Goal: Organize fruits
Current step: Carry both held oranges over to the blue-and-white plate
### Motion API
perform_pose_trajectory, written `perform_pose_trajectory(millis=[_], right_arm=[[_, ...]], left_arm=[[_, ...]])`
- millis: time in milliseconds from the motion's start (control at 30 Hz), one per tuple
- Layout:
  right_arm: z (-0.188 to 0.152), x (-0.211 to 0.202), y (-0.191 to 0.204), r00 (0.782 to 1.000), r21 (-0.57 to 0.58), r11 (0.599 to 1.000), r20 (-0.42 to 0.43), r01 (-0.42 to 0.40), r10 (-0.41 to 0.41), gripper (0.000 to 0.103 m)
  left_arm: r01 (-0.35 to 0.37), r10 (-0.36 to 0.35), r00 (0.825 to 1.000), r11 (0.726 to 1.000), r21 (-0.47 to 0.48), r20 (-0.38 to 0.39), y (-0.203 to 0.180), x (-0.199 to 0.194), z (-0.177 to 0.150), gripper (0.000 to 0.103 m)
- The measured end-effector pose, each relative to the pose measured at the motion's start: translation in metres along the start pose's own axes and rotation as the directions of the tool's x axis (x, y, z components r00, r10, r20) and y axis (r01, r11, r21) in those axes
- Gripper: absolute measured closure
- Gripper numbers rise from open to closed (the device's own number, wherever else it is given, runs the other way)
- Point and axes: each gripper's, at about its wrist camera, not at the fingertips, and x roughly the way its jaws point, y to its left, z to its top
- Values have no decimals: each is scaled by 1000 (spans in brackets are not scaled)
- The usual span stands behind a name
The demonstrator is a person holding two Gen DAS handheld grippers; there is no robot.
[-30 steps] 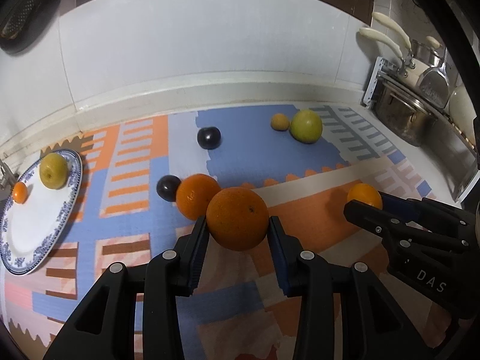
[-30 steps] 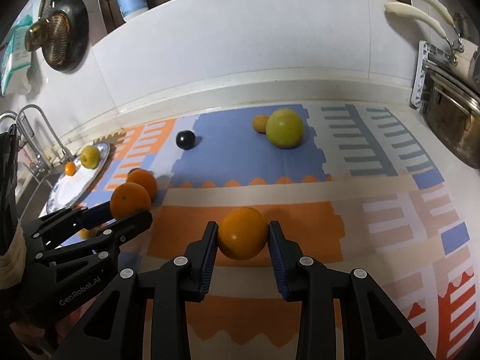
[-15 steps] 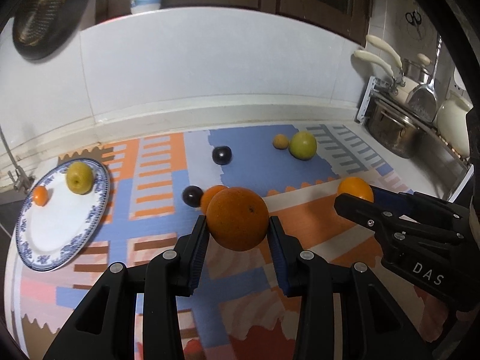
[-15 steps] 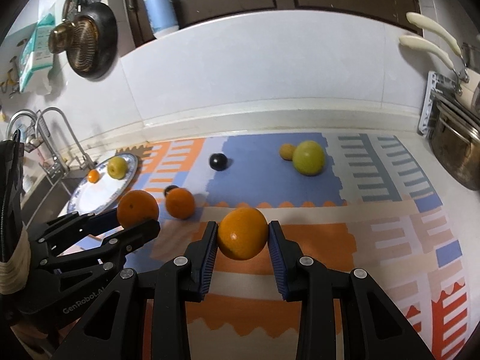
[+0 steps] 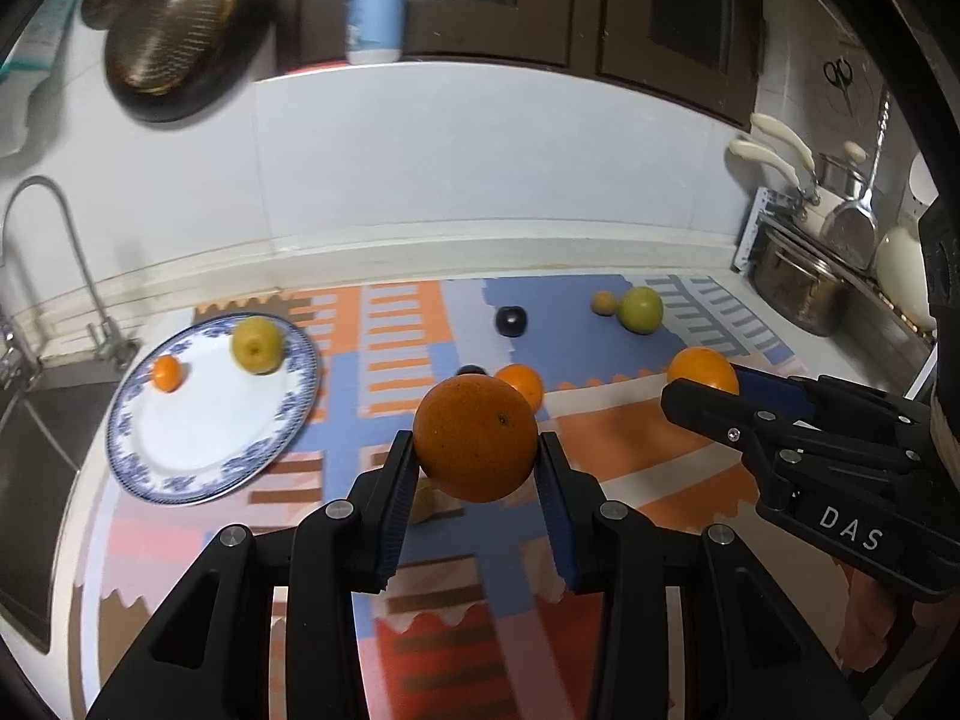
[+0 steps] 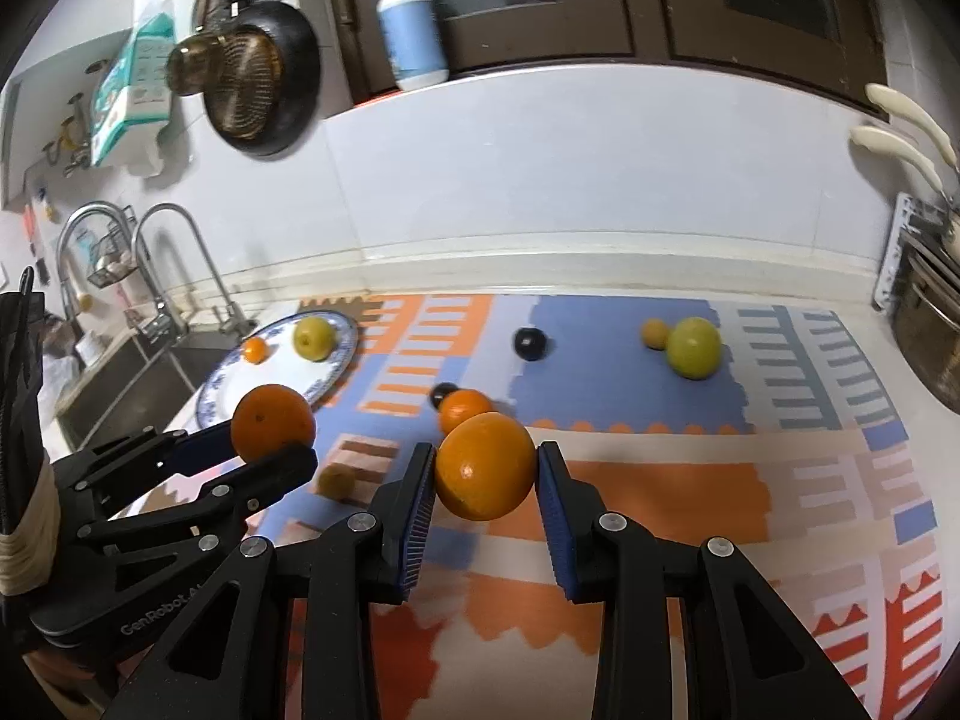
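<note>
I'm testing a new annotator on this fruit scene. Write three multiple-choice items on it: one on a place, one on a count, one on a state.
1. Where does the blue-rimmed plate lie?
A. next to the sink
B. against the steel pot
C. on the wall ledge

2. How many fruits lie on the plate?
A. none
B. two
C. four

3. What is the left gripper doing?
A. standing open over the mat
B. shut on a dark plum
C. shut on the large orange

Answers:
1. A, the plate sits at the mat's left end by the sink and faucet.
2. B, a yellow-green fruit and a small orange fruit rest on it.
3. C, both pads press the orange's sides, off the mat.
</note>
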Motion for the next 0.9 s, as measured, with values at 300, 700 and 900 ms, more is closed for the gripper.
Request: perform_pose_trajectory(millis=[300,700,900], right_arm=[[-1,-5,40,1000,-25,1000,-5,-6,6,68],[4,-7,97,1000,-62,998,6,-28,28,68],[9,-3,126,999,-78,996,21,-44,45,68]], left_arm=[[-14,14,1000,1000,-7,25,32,-25,-8,65],[-36,36,999,999,-21,38,84,-50,-16,65],[-50,52,997,998,-34,51,112,-61,-17,65]])
